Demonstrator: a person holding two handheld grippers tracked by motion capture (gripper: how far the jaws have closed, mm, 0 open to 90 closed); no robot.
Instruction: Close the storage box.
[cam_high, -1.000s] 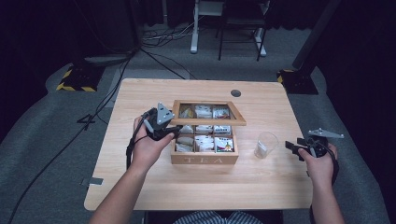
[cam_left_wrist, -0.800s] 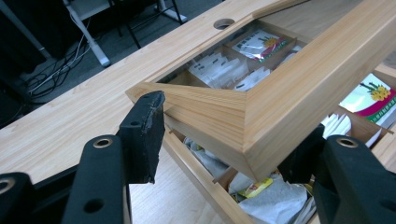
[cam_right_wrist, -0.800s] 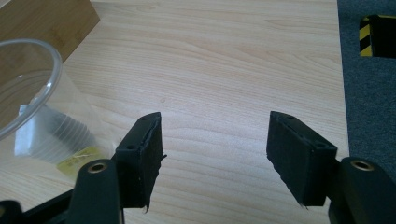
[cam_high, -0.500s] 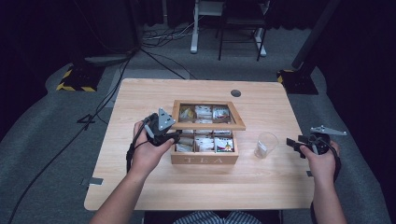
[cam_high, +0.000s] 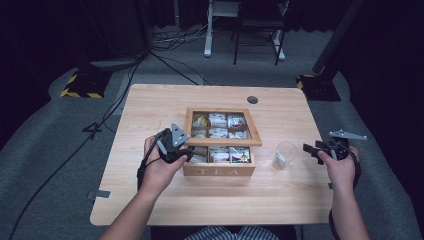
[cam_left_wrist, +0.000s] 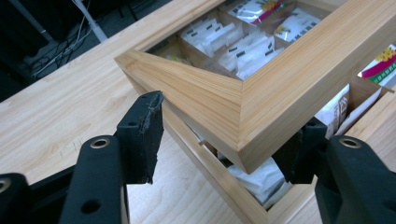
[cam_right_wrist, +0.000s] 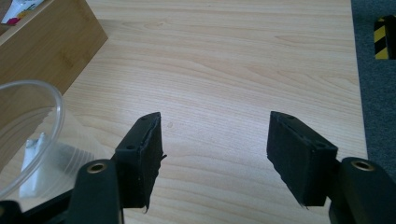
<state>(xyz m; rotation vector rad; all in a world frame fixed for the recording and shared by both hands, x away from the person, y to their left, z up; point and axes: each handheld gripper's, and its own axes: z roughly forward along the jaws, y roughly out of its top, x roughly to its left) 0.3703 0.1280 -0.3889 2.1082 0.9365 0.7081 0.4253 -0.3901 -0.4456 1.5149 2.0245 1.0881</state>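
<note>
1. A light wooden table (cam_high: 150, 200) stands on grey carpet in a dark room, cables trailing across the floor behind it.
2. A wooden tea box (cam_high: 220, 170) marked "TEA" sits mid-table, its compartments holding tea bags (cam_high: 218, 120).
3. The glass-paned lid (cam_high: 222, 141) now lies lower over the box than a second ago – its front left corner sits between the jaws of the left gripper (cam_left_wrist: 224, 135).
4. Those jaws have just been opening; the left pad stands clear of the lid's wood, so nothing is clamped.
5. The right gripper (cam_right_wrist: 215, 140) hovers open and empty near the table's right edge – a clear plastic cup (cam_high: 284, 155) stands beside it, as before.
</note>
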